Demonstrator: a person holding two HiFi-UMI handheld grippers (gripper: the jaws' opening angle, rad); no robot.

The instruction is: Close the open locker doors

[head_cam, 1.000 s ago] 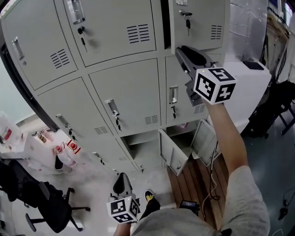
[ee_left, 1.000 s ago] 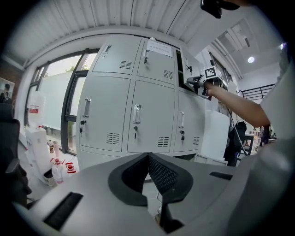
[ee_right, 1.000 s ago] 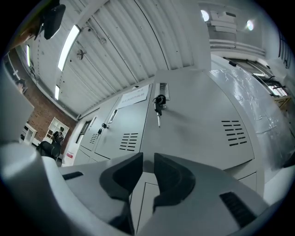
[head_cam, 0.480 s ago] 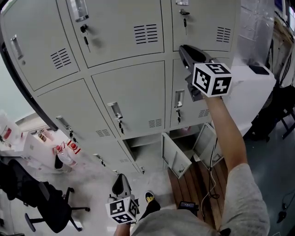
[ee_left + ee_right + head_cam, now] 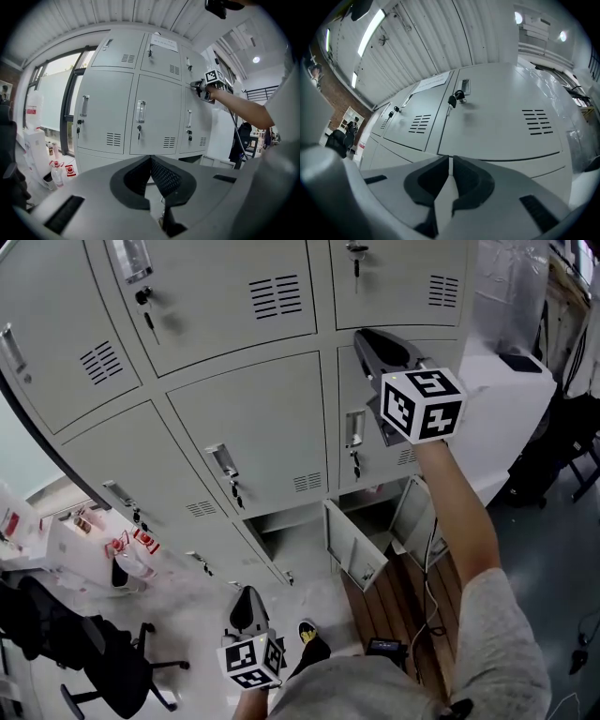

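Observation:
A grey locker bank (image 5: 253, 418) fills the head view. In its bottom row two doors stand open: one (image 5: 351, 549) swung out toward me, another (image 5: 415, 521) to its right. The upper right door (image 5: 398, 277), with a key in its lock, lies flush; the right gripper view shows it close up (image 5: 501, 117). My right gripper (image 5: 367, 339) is raised, shut and empty, its tip at the seam under that door; I cannot tell if it touches. My left gripper (image 5: 246, 604) hangs low, shut and empty, and points at the lockers (image 5: 151, 161).
A black office chair (image 5: 103, 662) and white bags with bottles (image 5: 94, 545) stand at the left. A wooden floor panel (image 5: 394, 601) with a cable and a black device (image 5: 384, 648) lies below the open doors. A white wrapped block (image 5: 502, 404) stands right of the lockers.
The dark gap beside the upper right door has gone and the door now lies flush. My right gripper stays raised by its lower edge. The left gripper has hardly moved.

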